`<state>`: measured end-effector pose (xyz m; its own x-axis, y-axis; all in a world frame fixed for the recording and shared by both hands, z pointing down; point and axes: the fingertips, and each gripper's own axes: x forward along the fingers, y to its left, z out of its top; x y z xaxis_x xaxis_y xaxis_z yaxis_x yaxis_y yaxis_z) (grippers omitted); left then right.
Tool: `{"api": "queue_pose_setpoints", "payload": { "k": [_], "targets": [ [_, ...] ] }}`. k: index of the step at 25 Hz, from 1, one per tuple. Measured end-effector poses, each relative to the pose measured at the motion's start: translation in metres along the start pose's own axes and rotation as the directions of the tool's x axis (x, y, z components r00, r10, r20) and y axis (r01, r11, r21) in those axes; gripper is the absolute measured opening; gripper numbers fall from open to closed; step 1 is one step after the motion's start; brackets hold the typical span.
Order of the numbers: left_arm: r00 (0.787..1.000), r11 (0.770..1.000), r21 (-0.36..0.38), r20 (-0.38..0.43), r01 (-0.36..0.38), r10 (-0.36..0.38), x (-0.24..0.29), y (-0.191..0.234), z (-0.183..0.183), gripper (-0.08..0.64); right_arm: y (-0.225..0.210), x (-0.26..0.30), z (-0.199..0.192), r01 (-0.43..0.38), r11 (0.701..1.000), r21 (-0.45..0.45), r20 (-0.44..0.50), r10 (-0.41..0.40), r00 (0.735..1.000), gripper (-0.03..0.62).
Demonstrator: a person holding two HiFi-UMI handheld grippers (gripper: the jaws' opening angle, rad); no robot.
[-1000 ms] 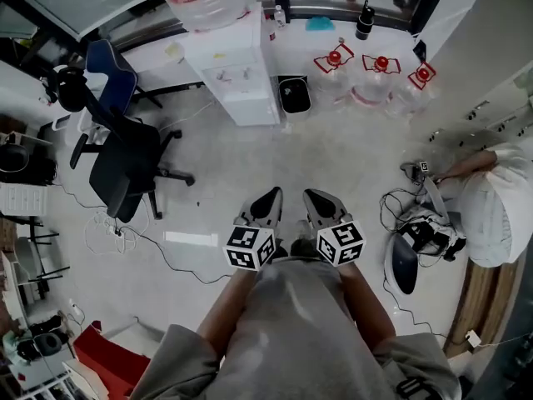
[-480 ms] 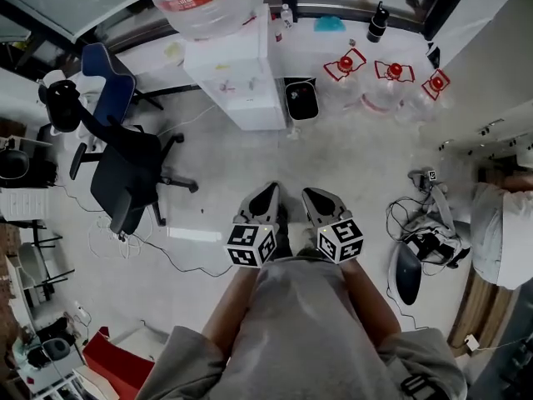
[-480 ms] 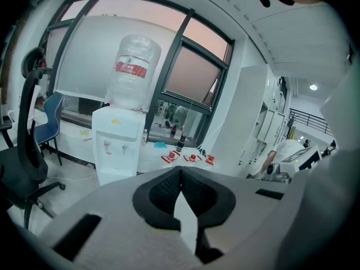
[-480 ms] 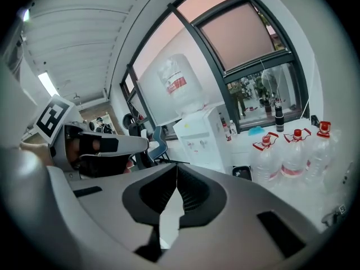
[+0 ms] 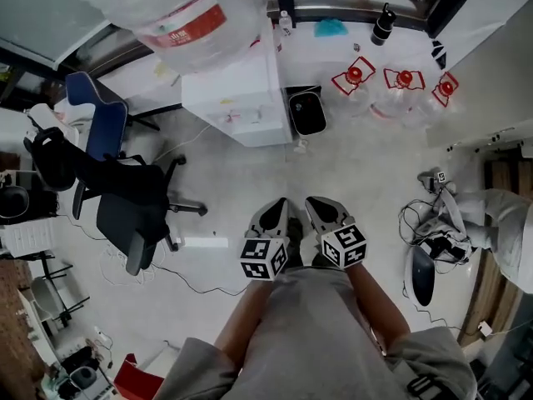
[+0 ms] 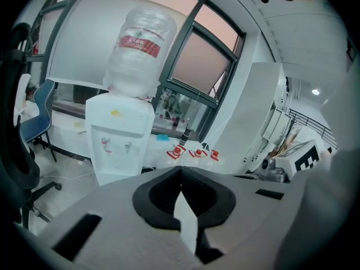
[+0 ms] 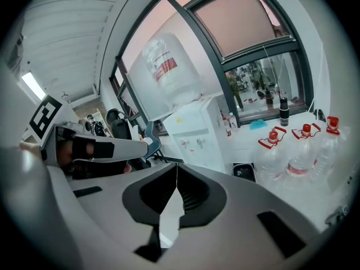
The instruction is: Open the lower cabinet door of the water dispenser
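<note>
The white water dispenser stands by the window wall with a big clear bottle on top. In the left gripper view the water dispenser faces me, two taps on its front, its lower cabinet front closed. The right gripper view shows the water dispenser further off. My left gripper and right gripper are held side by side over the floor, well short of it. Both are shut with nothing between the jaws: left gripper, right gripper.
A black office chair and a blue chair stand left of the path. A black bin sits right of the dispenser, then three red-capped water bottles. A person crouches at the right by cables and gear.
I have walked forward: both grippers moved together toward the dispenser, which now looks nearer and larger. Both stayed shut.
</note>
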<state>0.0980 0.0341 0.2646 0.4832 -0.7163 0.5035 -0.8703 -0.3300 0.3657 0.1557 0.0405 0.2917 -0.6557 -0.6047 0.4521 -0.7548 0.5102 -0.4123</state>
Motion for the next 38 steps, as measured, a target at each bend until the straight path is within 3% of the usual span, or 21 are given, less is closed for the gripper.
{"api": "queue_pose_setpoints", "payload": {
  "k": [8,15,27,34,38],
  "targets": [
    [0.997,0.999,-0.043,-0.075,-0.005,0.002,0.058,0.06,0.01,0.008,-0.032,0.072,0.013,0.067,0.997,-0.042,-0.018,-0.068,0.998,0.011],
    [0.994,0.998,-0.053,-0.106,-0.044,0.038,0.11,0.094,0.01,0.008,-0.075,0.113,0.012,0.066,0.994,-0.088,-0.046,-0.07,0.997,0.012],
    [0.97,0.986,-0.065,-0.202,-0.154,0.138,0.201,0.116,-0.016,0.008,-0.165,0.175,0.002,-0.116,0.985,-0.129,-0.162,0.095,0.982,0.012],
    [0.951,0.963,-0.106,-0.214,-0.249,0.222,0.255,0.133,-0.03,0.007,-0.204,0.21,-0.011,-0.211,0.96,-0.185,-0.196,0.174,0.965,0.012],
    [0.939,0.948,-0.12,-0.222,-0.295,0.264,0.285,0.148,-0.043,0.008,-0.234,0.229,-0.028,-0.222,0.952,-0.208,-0.208,0.179,0.962,0.012]
  ]
}}
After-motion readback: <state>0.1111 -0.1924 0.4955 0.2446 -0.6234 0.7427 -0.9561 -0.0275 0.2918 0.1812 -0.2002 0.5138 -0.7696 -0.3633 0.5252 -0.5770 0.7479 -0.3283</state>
